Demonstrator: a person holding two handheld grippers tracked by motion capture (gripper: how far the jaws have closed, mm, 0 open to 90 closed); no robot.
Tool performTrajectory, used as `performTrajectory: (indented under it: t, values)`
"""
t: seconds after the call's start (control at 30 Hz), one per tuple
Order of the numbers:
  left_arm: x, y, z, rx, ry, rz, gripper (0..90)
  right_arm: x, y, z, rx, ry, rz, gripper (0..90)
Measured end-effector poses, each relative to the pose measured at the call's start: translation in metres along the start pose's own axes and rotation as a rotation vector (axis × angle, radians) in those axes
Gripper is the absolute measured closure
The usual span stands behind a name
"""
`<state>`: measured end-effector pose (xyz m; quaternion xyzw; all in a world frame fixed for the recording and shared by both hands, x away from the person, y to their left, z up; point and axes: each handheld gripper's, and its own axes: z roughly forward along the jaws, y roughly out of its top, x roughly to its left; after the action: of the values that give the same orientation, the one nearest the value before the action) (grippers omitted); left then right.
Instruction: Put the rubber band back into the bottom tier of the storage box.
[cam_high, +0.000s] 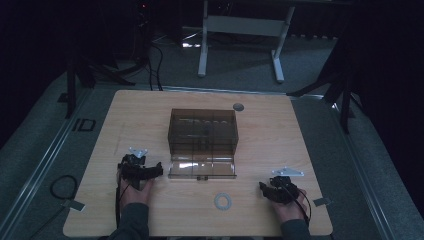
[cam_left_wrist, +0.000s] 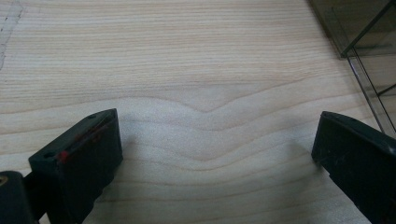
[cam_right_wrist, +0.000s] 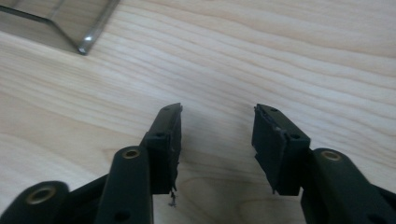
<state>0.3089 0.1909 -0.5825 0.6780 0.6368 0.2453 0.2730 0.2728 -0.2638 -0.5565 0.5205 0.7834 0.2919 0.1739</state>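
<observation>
At the left of the high view, the left gripper (cam_high: 156, 170) is held low over the wooden table (cam_high: 135, 115) by the person's left hand (cam_high: 134, 192), just beside the near left corner of the box. In the left gripper view its jaws are seen spread wide, with bare wood grain between them and nothing gripped, and a corner of the box's clear flap (cam_left_wrist: 369, 88) is seen at the upper right. At the middle of the table a smoky transparent plastic box (cam_high: 202, 131) is set, its clear front flap (cam_high: 202, 167) folded down flat onto the wood toward the person. Nearer the person, a flat grey ring (cam_high: 223, 201) is laid on the table, apart from the box and between the two grippers. At the right, the right gripper (cam_high: 263, 188) is held by the right hand (cam_high: 290, 207), well apart from the box. In the right gripper view its jaws are seen moderately parted over bare wood, nothing being held.
</observation>
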Motion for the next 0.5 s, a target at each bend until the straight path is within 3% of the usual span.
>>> performTrajectory:
  t: [0.13,0.23,0.5]
  values:
    - [0.0,0.0,0.0,0.0,0.0,0.0,1.7,0.002,0.003,-0.001,0.022,0.058,0.014,56.5]
    - [0.0,0.0,0.0,0.0,0.0,0.0,1.6,0.008,0.006,-0.003,0.036,0.081,-0.011,57.8]
    - [0.0,0.0,0.0,0.0,0.0,0.0,1.6,0.027,0.024,-0.005,0.109,0.147,-0.132,60.8]
